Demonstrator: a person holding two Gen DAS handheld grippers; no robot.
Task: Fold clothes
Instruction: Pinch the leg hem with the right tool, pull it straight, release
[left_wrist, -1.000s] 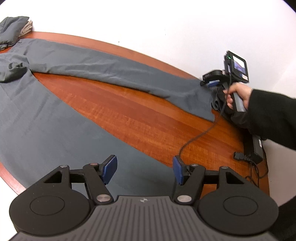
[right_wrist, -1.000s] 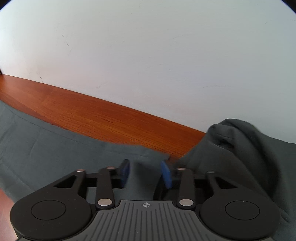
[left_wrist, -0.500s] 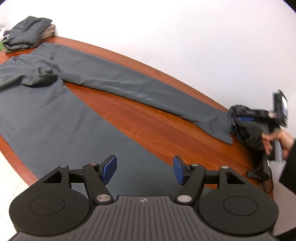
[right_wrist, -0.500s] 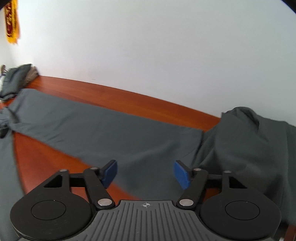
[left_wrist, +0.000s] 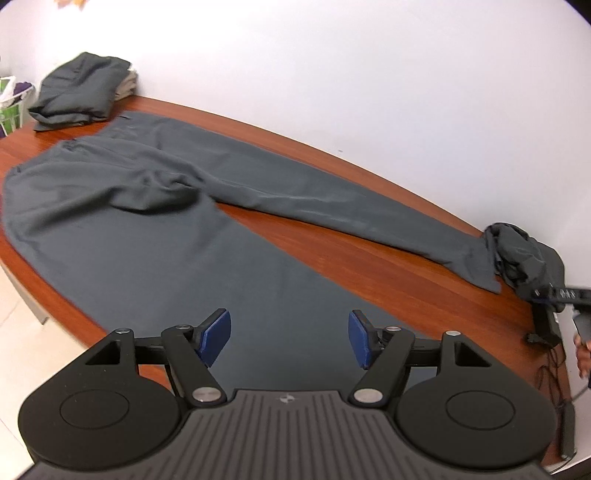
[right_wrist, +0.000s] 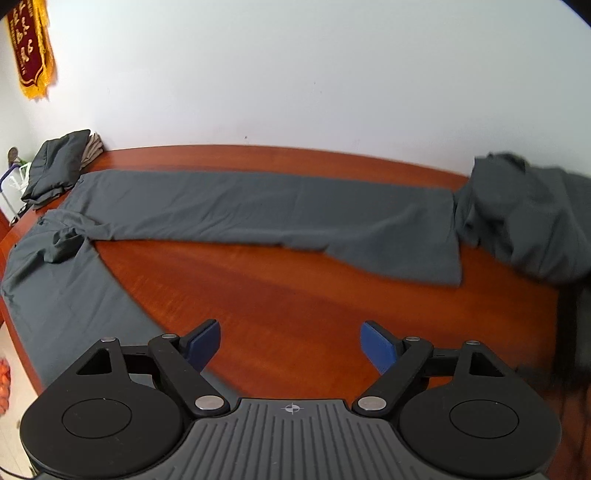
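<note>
- The wooden table (right_wrist: 295, 306) fills most of the room in front of me, reddish-brown with a curved edge, set against a plain white wall (right_wrist: 295, 74).
- A pair of grey trousers (left_wrist: 155, 236) lies spread flat across the table. The legs splay apart in a V with bare wood between them: one leg (right_wrist: 258, 210) runs along the wall side, the other (right_wrist: 62, 280) along the near edge.
- At the hem end of the far leg sits a crumpled heap of grey cloth (right_wrist: 528, 229), touching or overlapping the hem; I cannot tell which.
- At the far corner beyond the waistband rests a stack of folded clothes (left_wrist: 79, 92), dark grey on top with something beige beneath.
- The left gripper (left_wrist: 290, 341) hangs above the near trouser leg, its blue pads (left_wrist: 216, 338) spread wide with nothing between them.
- The right gripper (right_wrist: 291, 345) hovers over the bare wood between the two legs, fingers likewise wide apart and empty.
- A red banner (right_wrist: 31, 48) with gold fringe hangs on the wall at upper left.
- Black cables (left_wrist: 550, 354) trail at the right end of the table.
- A sliver of a hand (left_wrist: 583, 360) shows at the right edge of the left view.
</note>
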